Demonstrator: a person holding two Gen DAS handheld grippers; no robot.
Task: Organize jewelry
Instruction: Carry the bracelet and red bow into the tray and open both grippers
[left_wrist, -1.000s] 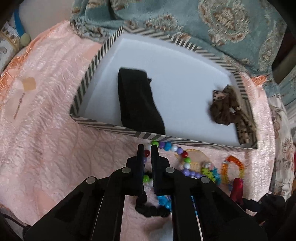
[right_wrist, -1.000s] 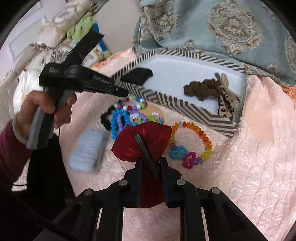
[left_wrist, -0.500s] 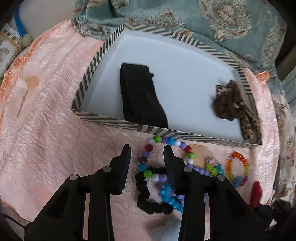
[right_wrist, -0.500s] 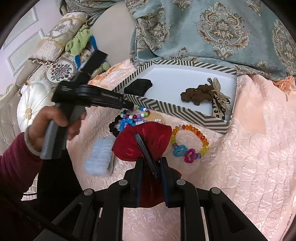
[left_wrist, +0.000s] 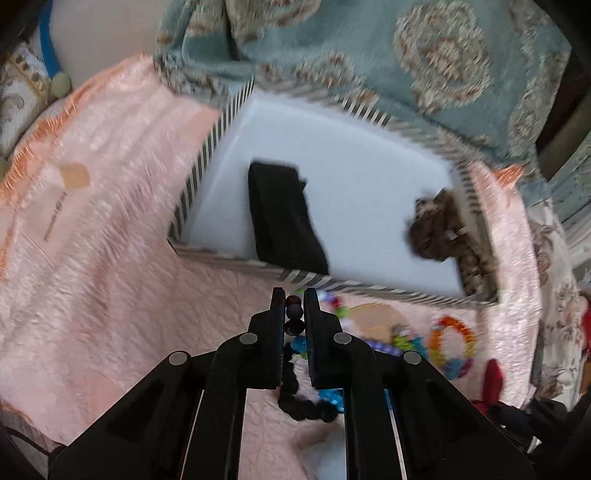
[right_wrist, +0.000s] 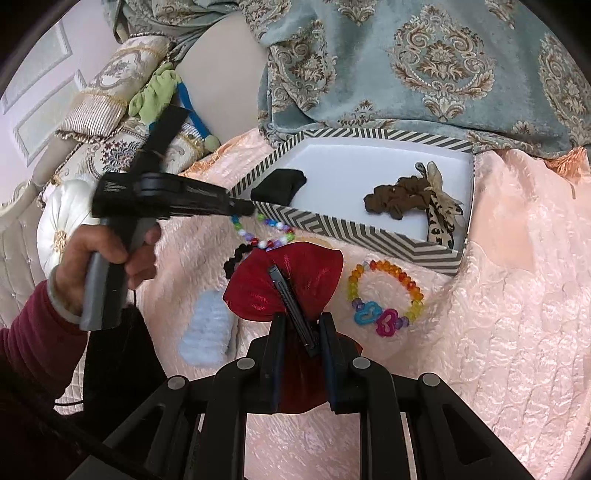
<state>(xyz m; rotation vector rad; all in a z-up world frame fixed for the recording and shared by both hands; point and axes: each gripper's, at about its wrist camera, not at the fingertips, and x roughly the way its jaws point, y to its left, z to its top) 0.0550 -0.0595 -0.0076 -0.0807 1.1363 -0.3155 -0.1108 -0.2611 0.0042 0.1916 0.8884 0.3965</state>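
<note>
A striped box (left_wrist: 388, 288) (right_wrist: 354, 230) with a white floor lies on the pink bedspread. In it are a black headband (left_wrist: 284, 218) (right_wrist: 279, 186) and a brown leopard scrunchie (left_wrist: 443, 229) (right_wrist: 402, 199). My left gripper (left_wrist: 294, 295) is shut on a multicoloured bead necklace (left_wrist: 294, 314) (right_wrist: 267, 242) and lifts it just in front of the box's near wall. My right gripper (right_wrist: 301, 321) is shut on a red bow hair clip (right_wrist: 284, 280), held above the bedspread.
On the bedspread before the box lie a black bead bracelet (left_wrist: 299, 398) (right_wrist: 234, 258), an orange and yellow bead bracelet with heart charms (right_wrist: 384, 291) (left_wrist: 452, 341), and a pale blue fluffy item (right_wrist: 207, 332). A teal patterned blanket (right_wrist: 424, 62) lies behind the box.
My left gripper opened over the beads, then shut on the necklace and raised it. My right gripper kept hold of the red bow clip and stayed about where it was.
</note>
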